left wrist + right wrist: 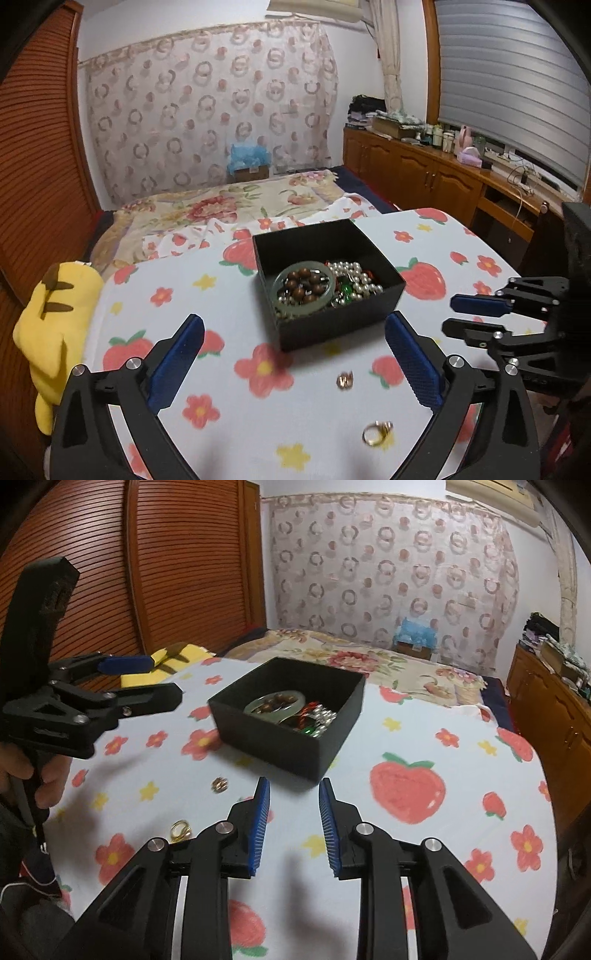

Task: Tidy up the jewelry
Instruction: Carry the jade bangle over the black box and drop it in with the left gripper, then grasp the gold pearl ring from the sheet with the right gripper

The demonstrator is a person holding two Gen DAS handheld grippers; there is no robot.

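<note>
Lower centre, left wrist view: gold ring point(377, 432) between spread left claw point(295, 350); right claw point(293, 801) part-open, empty, farther.

Both wrist cameras look forward and downward over the strawberry-print cloth point(240, 317), close above it. The left view faces the black box point(328, 280) from the near left, the right view from the near right; both share the box point(288, 716).

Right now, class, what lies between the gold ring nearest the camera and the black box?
In the left wrist view, one smaller ring lies on the cloth between the gold ring and the box; the rest is bare cloth.
</note>
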